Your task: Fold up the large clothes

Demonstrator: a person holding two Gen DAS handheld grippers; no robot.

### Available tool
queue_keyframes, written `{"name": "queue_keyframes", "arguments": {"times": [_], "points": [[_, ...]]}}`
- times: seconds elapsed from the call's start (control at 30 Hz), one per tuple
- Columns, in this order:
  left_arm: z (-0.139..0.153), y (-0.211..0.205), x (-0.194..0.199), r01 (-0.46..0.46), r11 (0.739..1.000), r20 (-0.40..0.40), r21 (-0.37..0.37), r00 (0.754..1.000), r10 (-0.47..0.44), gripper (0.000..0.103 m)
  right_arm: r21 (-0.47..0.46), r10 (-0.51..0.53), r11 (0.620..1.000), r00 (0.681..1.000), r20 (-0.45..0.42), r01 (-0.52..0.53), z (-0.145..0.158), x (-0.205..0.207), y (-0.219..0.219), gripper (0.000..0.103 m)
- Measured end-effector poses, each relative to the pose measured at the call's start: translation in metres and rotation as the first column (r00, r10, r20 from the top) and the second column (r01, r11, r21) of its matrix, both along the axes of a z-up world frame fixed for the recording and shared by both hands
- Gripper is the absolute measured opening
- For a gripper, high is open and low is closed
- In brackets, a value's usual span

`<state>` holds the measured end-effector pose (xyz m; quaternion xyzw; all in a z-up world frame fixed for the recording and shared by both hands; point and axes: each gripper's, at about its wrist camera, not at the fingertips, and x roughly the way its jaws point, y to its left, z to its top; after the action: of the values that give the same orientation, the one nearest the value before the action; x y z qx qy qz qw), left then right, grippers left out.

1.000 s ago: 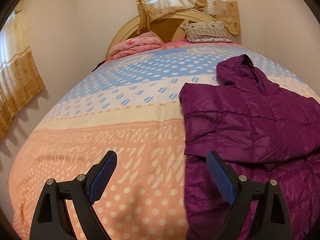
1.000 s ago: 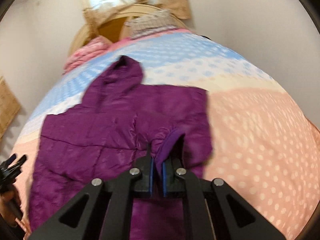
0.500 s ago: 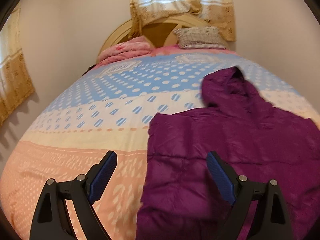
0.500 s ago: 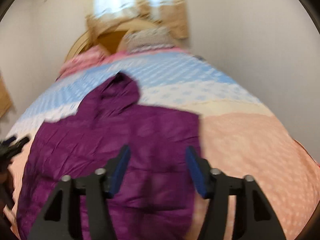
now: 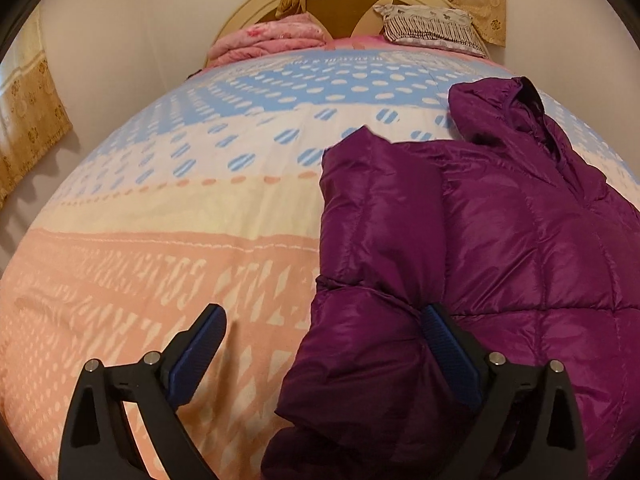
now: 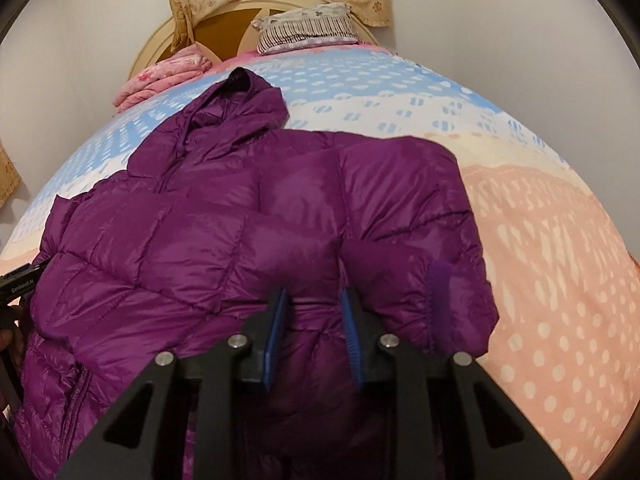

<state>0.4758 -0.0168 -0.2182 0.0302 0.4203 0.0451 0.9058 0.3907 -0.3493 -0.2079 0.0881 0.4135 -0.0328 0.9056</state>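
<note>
A purple hooded puffer jacket point(image 5: 520, 240) lies on the bed, hood toward the headboard, with both sleeves folded in over its body. In the left wrist view my left gripper point(image 5: 320, 332) is open wide, its right finger point(image 5: 444, 344) touching the jacket's left folded edge, its left finger over bare bedspread. In the right wrist view the jacket point(image 6: 240, 220) fills the middle, its right sleeve cuff point(image 6: 444, 300) folded inward. My right gripper point(image 6: 314, 312) hovers low over the jacket's lower middle, jaws partly open with a narrow gap, holding nothing.
The bedspread point(image 5: 160, 240) is peach, cream and blue with white dots. A pink folded quilt point(image 5: 268, 40) and a striped pillow point(image 5: 428, 28) lie by the round headboard. Curtains hang behind and at the left wall. The left gripper's tip point(image 6: 20, 280) shows at the right wrist view's left edge.
My right gripper let go of the right sleeve cuff, opened wide, then narrowed over the jacket. My left gripper moved lower and closer to the jacket's left edge, staying open.
</note>
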Motion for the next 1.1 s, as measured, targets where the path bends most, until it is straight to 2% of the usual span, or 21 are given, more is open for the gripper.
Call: {"name": "queue_keyframes", "arguments": {"times": [0.13,0.2,0.27,0.3,0.33,0.4,0.47,0.6,0.67,0.8,0.97,1.1], "points": [[0.007,-0.001,-0.003,-0.003,1.000,0.012,0.014,1.000,0.003,0.100,0.002,0.005,1.000,1.000,0.008,-0.005,0.004,-0.002,0.001,0.029],[0.023,0.001,-0.009,-0.018,1.000,0.033,0.008,0.999,0.018,0.100,0.030,0.003,1.000,0.998,0.065,-0.004,0.021,-0.014,-0.002,0.029],[0.054,0.001,-0.020,0.029,0.998,0.119,-0.057,0.993,-0.022,0.100,0.022,-0.029,0.999,0.988,0.151,0.026,0.047,-0.022,-0.005,0.029],[0.065,-0.001,-0.021,0.040,0.997,0.150,-0.062,0.988,-0.031,0.100,0.032,-0.054,0.998,0.982,0.182,0.049,0.059,-0.021,-0.009,0.032],[0.075,-0.004,-0.018,0.043,0.998,0.172,-0.052,0.984,-0.034,0.100,0.045,-0.074,0.997,0.980,0.182,0.067,0.064,-0.016,-0.012,0.035],[0.084,-0.011,-0.006,0.040,0.999,0.187,-0.022,0.982,-0.035,0.100,0.059,-0.110,0.993,0.980,0.163,0.102,0.067,-0.001,-0.018,0.035],[0.078,-0.015,0.008,0.006,1.000,0.187,0.015,0.982,-0.009,0.100,0.042,-0.144,0.989,0.980,0.133,0.140,0.059,0.018,-0.023,0.035],[0.036,-0.016,0.039,-0.025,0.999,0.073,0.037,0.997,0.022,0.100,0.066,-0.195,0.979,0.979,0.061,0.191,0.029,0.038,-0.041,0.035],[0.018,-0.017,0.046,-0.025,0.998,0.033,0.050,0.999,0.023,0.100,0.082,-0.185,0.980,0.982,0.040,0.181,0.014,0.041,-0.046,0.034],[0.003,-0.012,0.051,-0.021,1.000,-0.010,-0.005,1.000,0.021,0.100,0.093,-0.174,0.981,0.984,0.023,0.171,-0.001,0.039,-0.051,0.034],[-0.004,-0.005,0.053,-0.031,0.998,-0.034,-0.060,0.999,0.029,0.102,0.039,-0.166,0.985,0.986,0.002,0.166,-0.005,0.043,-0.042,0.034],[-0.005,-0.003,0.053,-0.031,0.997,-0.033,-0.075,0.999,0.029,0.102,0.032,-0.169,0.985,0.986,0.004,0.169,-0.007,0.044,-0.042,0.034]]}}
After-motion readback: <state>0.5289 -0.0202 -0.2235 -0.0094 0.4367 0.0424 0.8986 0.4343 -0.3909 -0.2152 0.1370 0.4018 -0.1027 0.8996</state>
